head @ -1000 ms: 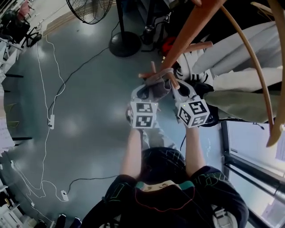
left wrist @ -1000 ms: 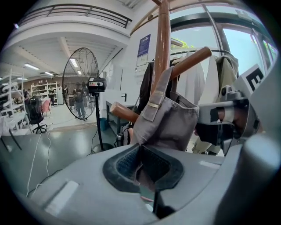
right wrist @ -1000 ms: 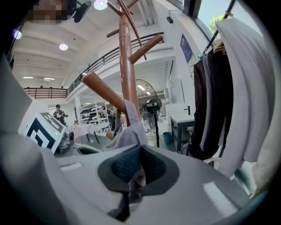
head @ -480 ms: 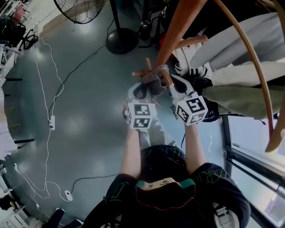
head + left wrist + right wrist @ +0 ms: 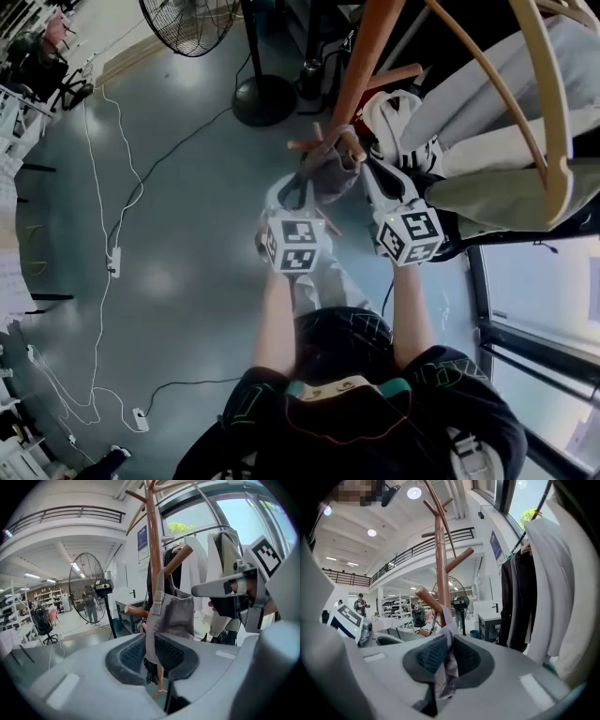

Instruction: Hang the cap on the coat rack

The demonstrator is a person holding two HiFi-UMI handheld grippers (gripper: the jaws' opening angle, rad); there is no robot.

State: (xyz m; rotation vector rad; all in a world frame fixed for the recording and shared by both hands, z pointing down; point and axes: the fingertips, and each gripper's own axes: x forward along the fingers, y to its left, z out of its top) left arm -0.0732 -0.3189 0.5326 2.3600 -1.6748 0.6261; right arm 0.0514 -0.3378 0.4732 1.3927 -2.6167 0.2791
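From above, the person stands close to the rack (image 5: 364,56) with both arms stretched forward; the grey cap (image 5: 330,173) sits bunched against it low down, the left gripper (image 5: 309,186) at its left edge and the right gripper (image 5: 361,167) at its right, one on each side, I take it, to keep the cap spread as it goes on; a fan (image 5: 192,19) stands well apart behind. In the left gripper view the cap hangs draped from an upward-slanting peg (image 5: 179,560) just beside the pole, its lower edge dropping between the jaws; those jaws are opening, a gap shows either side of the cloth, so the pads do not pinch it and the peg seems to carry the weight. In the right gripper view the jaws stand together on a fold of the cap's cloth, which bunches between the pads and trails below them; I judge this grip steadies the cap while the other side lets go; the hanging looks nearly done, with only this release left.
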